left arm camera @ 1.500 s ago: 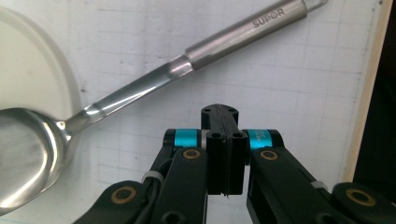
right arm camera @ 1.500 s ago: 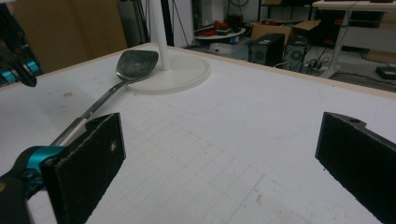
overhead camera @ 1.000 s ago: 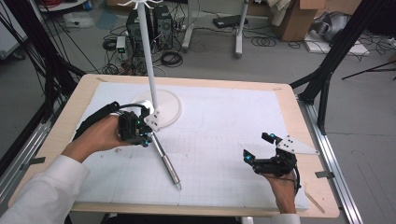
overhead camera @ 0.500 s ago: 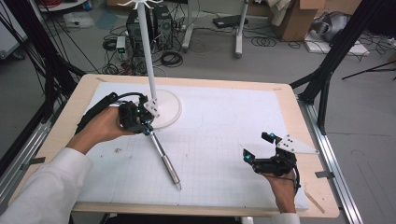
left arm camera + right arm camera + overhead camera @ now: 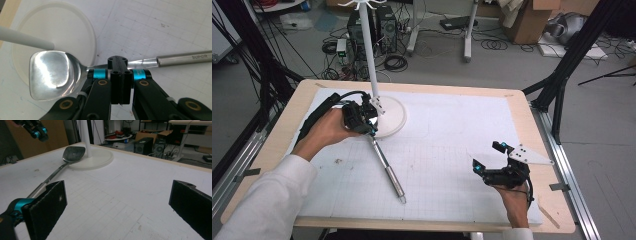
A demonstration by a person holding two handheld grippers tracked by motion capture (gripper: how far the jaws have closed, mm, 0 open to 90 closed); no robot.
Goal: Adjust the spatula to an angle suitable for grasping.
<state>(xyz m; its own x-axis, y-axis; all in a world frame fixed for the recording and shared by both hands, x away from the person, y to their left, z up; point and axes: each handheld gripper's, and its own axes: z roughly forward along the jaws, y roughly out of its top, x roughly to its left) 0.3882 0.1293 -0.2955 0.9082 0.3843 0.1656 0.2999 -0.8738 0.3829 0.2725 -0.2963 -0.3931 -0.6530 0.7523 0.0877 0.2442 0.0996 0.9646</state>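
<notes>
Now the left claw (image 5: 371,121) sits over the near edge of the white stand's round base (image 5: 394,117), held by the person's left hand (image 5: 324,131) reaching in from the lower left. Looking down its own camera, the two black jaws are pressed flat together with nothing between them, right above the neck of the metal spatula (image 5: 53,73). The spatula's blade rests tilted up on the rim of the base (image 5: 82,32), close beside the stand's white pole (image 5: 25,40), and its handle (image 5: 183,58), stamped SUPOR, runs off across the gridded mat. Whether the closed tips actually touch the neck, I cannot tell from here.

From above, the spatula (image 5: 387,165) lies diagonally on the white mat (image 5: 452,135), blade at the base, handle end pointing toward the near edge of the bench (image 5: 277,145). The pole (image 5: 369,55) rises straight up off the base.

Over on the right, the right claw (image 5: 489,156) hovers low near the front right corner of the mat, gripped by the right hand (image 5: 512,197). Its jaws stand wide apart and hold nothing; between them its camera looks across the mat at the spatula (image 5: 72,153), the base (image 5: 96,158) and, up at top left, the left claw (image 5: 41,132).
</notes>
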